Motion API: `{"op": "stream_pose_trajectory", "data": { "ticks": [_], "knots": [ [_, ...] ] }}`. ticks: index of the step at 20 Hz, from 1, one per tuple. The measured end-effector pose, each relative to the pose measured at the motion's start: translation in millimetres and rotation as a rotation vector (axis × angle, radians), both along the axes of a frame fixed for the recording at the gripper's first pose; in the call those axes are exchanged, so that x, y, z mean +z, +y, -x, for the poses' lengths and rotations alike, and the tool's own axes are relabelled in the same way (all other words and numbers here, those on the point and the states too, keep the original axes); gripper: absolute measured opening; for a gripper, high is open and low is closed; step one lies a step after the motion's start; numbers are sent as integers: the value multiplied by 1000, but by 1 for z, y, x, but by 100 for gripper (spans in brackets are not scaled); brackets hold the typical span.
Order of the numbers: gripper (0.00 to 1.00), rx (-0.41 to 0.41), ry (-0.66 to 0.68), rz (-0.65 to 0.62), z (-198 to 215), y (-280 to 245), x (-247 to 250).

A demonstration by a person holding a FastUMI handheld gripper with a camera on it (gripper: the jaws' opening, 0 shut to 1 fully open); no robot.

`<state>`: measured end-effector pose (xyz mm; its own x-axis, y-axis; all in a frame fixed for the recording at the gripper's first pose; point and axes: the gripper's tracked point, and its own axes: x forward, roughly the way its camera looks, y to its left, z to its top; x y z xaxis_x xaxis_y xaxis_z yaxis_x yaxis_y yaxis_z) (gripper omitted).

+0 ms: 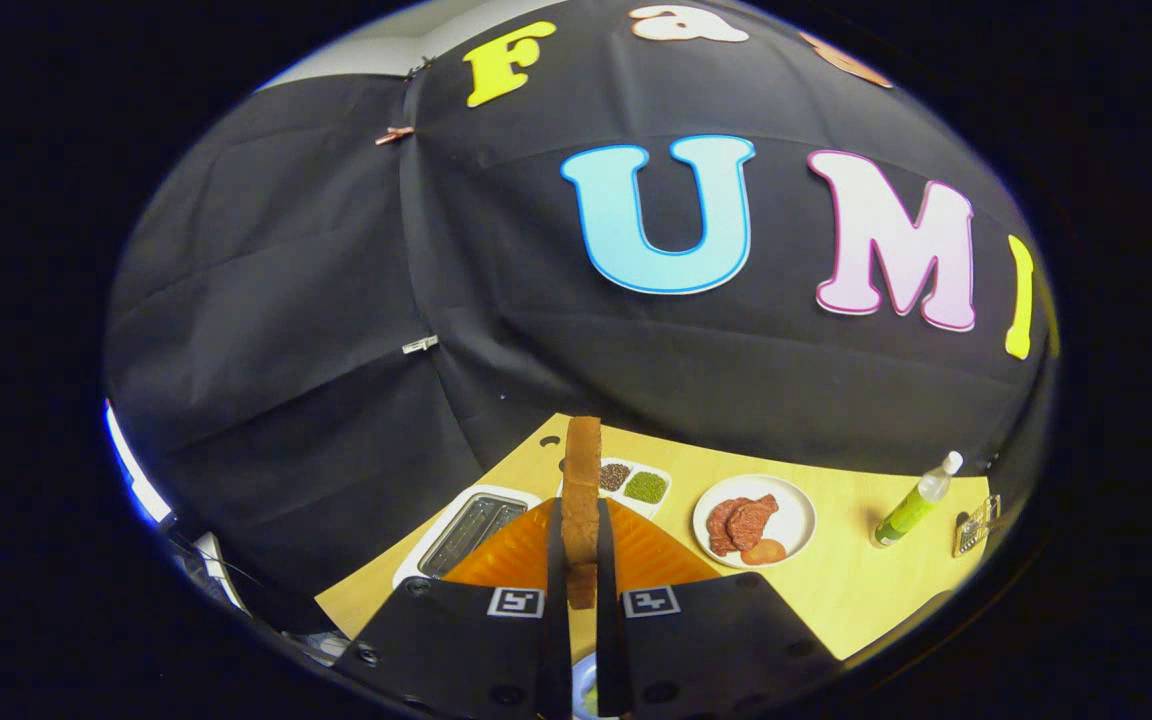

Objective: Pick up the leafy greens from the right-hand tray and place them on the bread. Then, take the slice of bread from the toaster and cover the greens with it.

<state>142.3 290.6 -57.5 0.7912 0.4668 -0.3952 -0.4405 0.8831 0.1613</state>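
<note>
Brown-crusted bread (582,500) is standing on edge, upright between the fingers of the gripper (581,560), which are pressing on both its flat faces and clamping it above the table (836,590). Its top edge is reaching up against the black cloth wall. Just behind and left, the toaster (466,530) is showing its open slots. Beyond the bread, a small tray (641,487) is holding dark and green fillings. To the right, a plate (796,520) of reddish-brown meat is lying well apart from the fingers, with bare wood running on to a green bottle (916,500) near the table's far right edge.
</note>
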Motion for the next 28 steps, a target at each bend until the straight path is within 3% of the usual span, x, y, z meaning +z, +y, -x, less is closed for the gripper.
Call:
{"op": "stream_pose_trajectory", "data": {
  "ticks": [8,19,28],
  "knots": [
    [14,-25,151,-53,39,-62,-53],
    [14,-12,378,-113,85,-65,-169],
    [14,-49,481,-139,86,-77,-233]
  ]
}}
